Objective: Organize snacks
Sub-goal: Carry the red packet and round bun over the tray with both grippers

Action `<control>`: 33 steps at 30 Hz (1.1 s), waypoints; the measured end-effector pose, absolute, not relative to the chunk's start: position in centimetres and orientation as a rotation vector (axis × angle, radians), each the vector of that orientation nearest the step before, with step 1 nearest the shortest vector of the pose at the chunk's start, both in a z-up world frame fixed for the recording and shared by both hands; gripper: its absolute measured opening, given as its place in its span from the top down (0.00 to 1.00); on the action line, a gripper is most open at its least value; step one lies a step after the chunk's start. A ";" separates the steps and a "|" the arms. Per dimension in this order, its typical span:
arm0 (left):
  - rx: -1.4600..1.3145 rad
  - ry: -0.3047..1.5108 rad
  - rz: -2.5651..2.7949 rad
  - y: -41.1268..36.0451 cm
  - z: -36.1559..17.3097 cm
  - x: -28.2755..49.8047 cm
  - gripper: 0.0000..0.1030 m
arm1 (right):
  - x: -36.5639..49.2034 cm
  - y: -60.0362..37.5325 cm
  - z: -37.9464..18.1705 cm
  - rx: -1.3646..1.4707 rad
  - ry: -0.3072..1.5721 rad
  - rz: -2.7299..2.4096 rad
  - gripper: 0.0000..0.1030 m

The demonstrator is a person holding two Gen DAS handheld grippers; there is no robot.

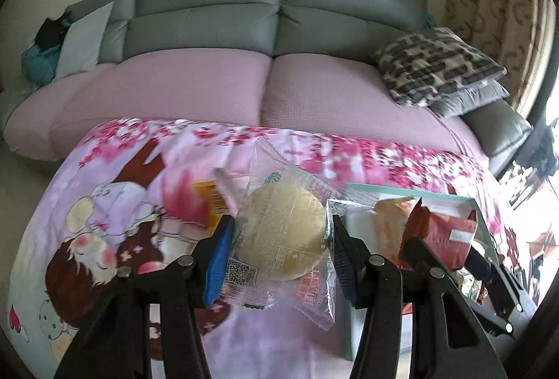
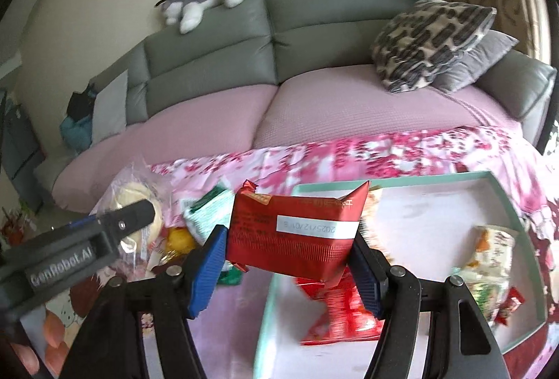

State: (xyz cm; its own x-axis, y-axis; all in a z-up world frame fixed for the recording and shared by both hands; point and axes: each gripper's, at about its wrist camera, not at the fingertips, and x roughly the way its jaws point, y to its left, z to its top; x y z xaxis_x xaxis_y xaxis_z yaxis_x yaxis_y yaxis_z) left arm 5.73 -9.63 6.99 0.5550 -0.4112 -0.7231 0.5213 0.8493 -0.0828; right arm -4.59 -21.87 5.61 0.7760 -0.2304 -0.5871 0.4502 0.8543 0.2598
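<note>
- Gripping a clear-wrapped round pastry [image 1: 281, 235]: left gripper [image 1: 279, 239], pads pressed on both sides
- Clamping a red packet [image 2: 297, 232]: right gripper [image 2: 290, 246]; raised above teal tray's near rim [image 2: 269, 309]; bare tray floor beyond

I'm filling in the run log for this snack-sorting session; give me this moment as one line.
left tool: shut on clear-wrapped round cake | right tool: shut on red packet | both lifted | teal tray: holds some snacks
</note>
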 end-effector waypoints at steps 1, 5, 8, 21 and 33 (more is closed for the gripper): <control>0.151 0.810 -0.561 -10.1 7.1 5.5 0.47 | -5.0 -22.5 5.7 0.409 0.569 -0.391 0.32; 0.167 0.791 -0.593 -12.0 7.5 4.3 0.47 | -6.8 -24.9 5.8 0.431 0.561 -0.449 0.32; 0.180 0.788 -0.621 -13.4 7.4 3.5 0.47 | -8.0 -26.6 5.7 0.455 0.553 -0.485 0.32; 0.228 0.763 -0.710 -18.3 7.4 0.5 0.47 | -12.0 -31.0 5.3 0.493 0.540 -0.591 0.32; 0.261 0.766 -0.779 -21.5 5.7 -0.7 0.47 | -14.0 -33.7 4.0 0.538 0.548 -0.642 0.32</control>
